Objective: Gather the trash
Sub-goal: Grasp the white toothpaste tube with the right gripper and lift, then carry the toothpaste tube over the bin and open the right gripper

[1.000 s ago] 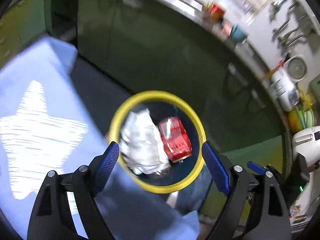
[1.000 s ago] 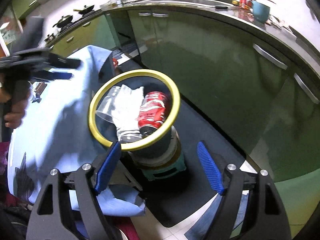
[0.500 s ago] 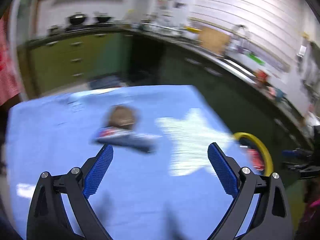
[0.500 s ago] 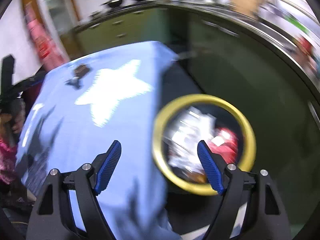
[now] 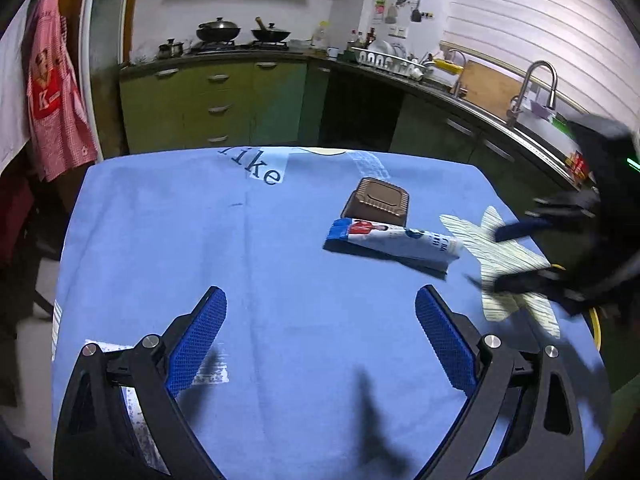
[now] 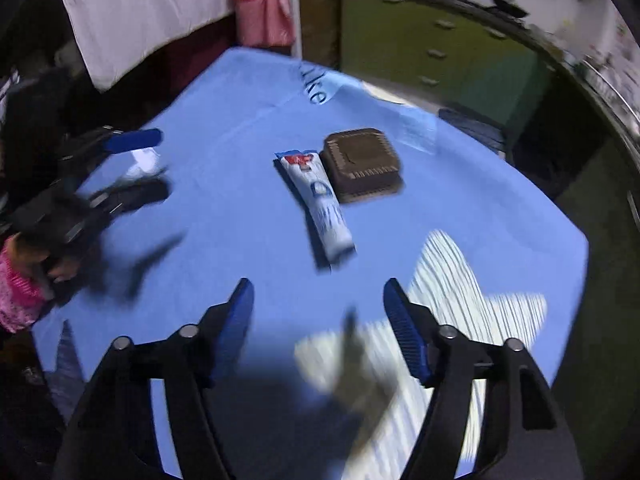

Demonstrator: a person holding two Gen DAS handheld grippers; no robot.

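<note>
Now both grippers hang over the blue cloth (image 5: 280,280): the left gripper (image 5: 320,336) spread wide and empty, the right gripper (image 6: 319,328) just narrowing, nothing between. Ahead, near the far-right edge, the wrapper (image 5: 394,242) touches the brown tray (image 5: 377,202).

My left camera looks down across the blue tablecloth (image 5: 160,240) toward the far edge and stove. My right camera looks steeply down from the star-printed corner — blurred. Both share the tablecloth's middle — the brown tray (image 5: 376,202) and wrapper (image 6: 316,200).
</note>
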